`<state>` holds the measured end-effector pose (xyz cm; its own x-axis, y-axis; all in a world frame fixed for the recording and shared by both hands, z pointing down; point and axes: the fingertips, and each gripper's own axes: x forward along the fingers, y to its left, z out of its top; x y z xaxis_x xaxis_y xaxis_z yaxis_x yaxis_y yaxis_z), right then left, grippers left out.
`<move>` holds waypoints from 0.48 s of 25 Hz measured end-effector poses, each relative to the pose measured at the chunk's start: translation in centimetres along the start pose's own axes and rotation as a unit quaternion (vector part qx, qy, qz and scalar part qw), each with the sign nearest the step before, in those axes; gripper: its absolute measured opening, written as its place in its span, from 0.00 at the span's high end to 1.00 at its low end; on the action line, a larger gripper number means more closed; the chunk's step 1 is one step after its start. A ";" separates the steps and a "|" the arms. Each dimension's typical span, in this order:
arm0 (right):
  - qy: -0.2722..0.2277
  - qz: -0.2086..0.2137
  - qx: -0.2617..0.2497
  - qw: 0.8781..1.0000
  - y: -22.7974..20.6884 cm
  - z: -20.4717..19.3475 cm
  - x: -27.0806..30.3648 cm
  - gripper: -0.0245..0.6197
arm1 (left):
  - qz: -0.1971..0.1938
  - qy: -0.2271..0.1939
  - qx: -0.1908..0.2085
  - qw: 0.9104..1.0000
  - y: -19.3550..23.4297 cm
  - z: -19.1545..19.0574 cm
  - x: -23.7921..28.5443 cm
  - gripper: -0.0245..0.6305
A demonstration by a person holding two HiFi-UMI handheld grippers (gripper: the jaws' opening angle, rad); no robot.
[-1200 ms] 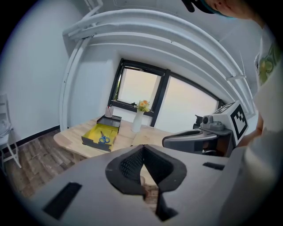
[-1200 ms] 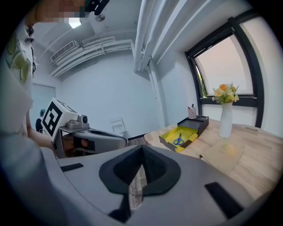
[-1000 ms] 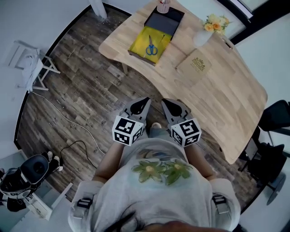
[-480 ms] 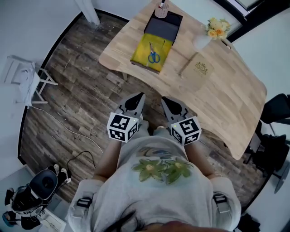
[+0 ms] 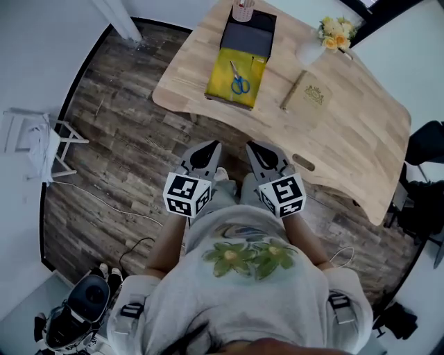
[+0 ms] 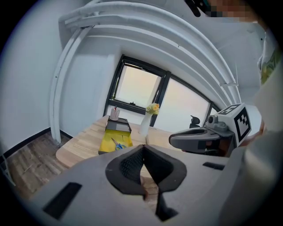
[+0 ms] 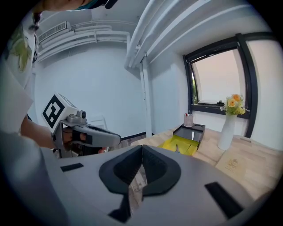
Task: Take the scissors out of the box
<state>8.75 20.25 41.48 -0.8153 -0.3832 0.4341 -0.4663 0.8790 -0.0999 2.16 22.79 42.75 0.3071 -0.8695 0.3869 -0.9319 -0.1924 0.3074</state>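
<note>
Pale wooden table (image 5: 347,132) well ahead of both tools' tips. Open yellow-lined box (image 5: 234,69) on it, straight ahead. Side by side, left gripper (image 5: 207,149) and right gripper (image 5: 258,151), jaws pressed together, empty. Blue-handled scissors (image 5: 239,82) lying inside the box, well apart from both.

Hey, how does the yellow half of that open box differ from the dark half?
The yellow half is bright-lined and holds the blue-handled scissors; the dark half is black and shows no scissors. The yellow half lies nearer the person's edge of the wooden table, the dark half farther back beside the pen cup. Both are flat rectangles of similar size, joined end to end.
</note>
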 end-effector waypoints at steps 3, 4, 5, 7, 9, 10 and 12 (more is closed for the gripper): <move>0.010 -0.003 -0.004 1.000 0.1 -0.3 0.2 0.95 | -0.002 -0.003 -0.010 1.000 0.5 0.0 0.0 0.95; 0.013 -0.005 -0.007 1.000 -0.1 -0.2 0.4 0.95 | -0.004 -0.004 -0.012 1.000 0.6 0.0 0.2 0.95; 0.013 -0.007 -0.008 1.000 -0.2 -0.1 0.5 0.95 | -0.005 -0.004 -0.013 1.000 0.8 0.0 0.4 0.95; 0.011 -0.011 -0.007 1.000 -0.8 0.1 0.8 0.95 | -0.009 -0.002 -0.011 1.000 0.9 0.0 0.9 0.95; 0.011 -0.016 -0.004 1.000 -1.4 0.2 1.2 0.95 | -0.012 -0.003 -0.009 1.000 1.0 0.3 1.4 0.95; 0.013 -0.018 -0.005 1.000 -1.8 0.2 1.5 0.95 | -0.013 -0.005 -0.009 1.000 1.0 0.6 1.7 0.95; 0.013 -0.024 -0.009 1.000 -2.8 0.5 2.2 0.95 | -0.013 -0.006 -0.007 1.000 1.5 1.2 2.3 0.95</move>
<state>8.09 16.77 42.32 -0.7827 -0.4172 0.4619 -0.4977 0.8652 -0.0619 1.24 19.97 43.01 0.3296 -0.8692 0.3686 -0.9205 -0.2090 0.3302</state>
